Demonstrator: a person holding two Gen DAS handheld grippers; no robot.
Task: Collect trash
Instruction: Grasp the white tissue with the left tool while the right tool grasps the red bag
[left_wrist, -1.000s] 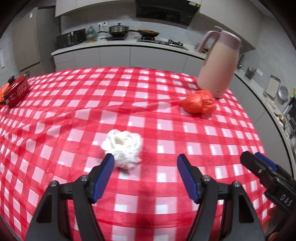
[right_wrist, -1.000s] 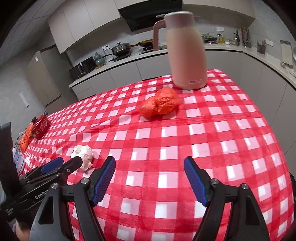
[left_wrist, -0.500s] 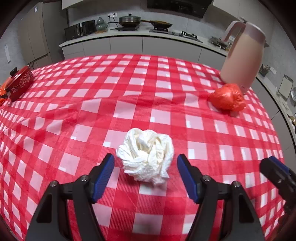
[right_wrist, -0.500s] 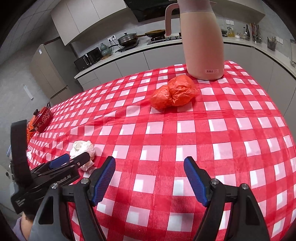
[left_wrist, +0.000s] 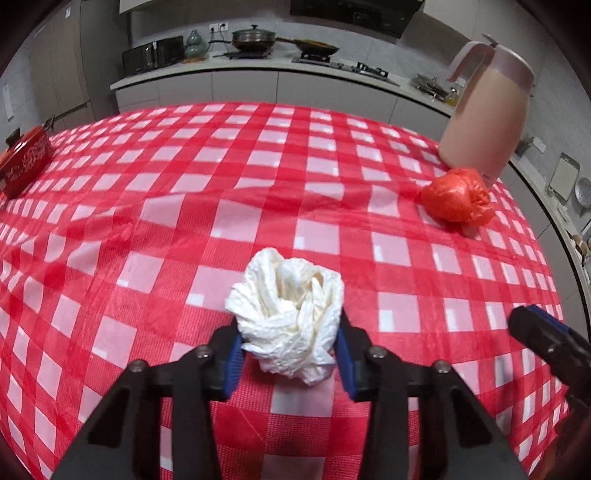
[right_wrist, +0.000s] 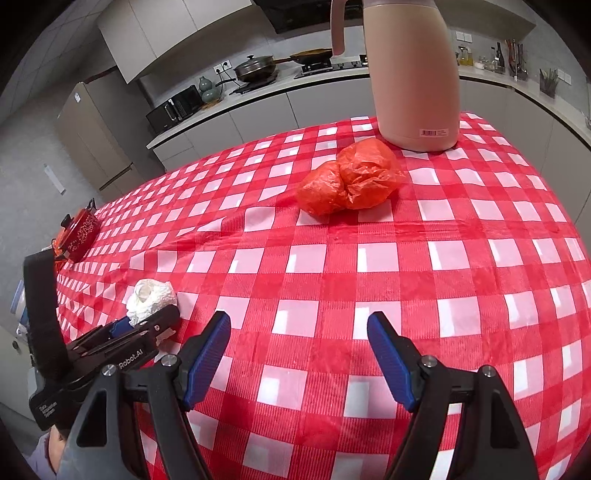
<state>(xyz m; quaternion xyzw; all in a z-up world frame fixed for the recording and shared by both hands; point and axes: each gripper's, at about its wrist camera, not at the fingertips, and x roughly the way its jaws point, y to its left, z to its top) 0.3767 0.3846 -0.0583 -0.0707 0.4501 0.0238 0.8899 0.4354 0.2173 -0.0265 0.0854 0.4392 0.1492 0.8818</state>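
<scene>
On a bench (left_wrist: 110, 236) draped in a red-and-white checked cloth, the left hand-held gripper (left_wrist: 290, 354) now has its jaws clamped on a crumpled white paper wad (left_wrist: 288, 317), its blue pads (left_wrist: 232, 360) pressing into both sides. 1 second earlier that wad lay ahead of and just left of the spread jaws; half a second ago it sat between them untouched; the jaws have just been closing onto it. The wad rests on the cloth near the front of the bench, seen from the right wrist camera at the tip of the left tool (right_wrist: 151, 295).

The right hand-held gripper (right_wrist: 299, 354) hangs over bare cloth with its jaws wide apart and nothing between them, the same spread as before. A crumpled orange plastic bag (right_wrist: 349, 182) lies farther back on the cloth, just in front of a tall pink thermos jug (right_wrist: 415, 74), and both loom larger in the right view than 1 second ago. A red patterned pot (left_wrist: 26, 164) sits at the far left edge.
</scene>
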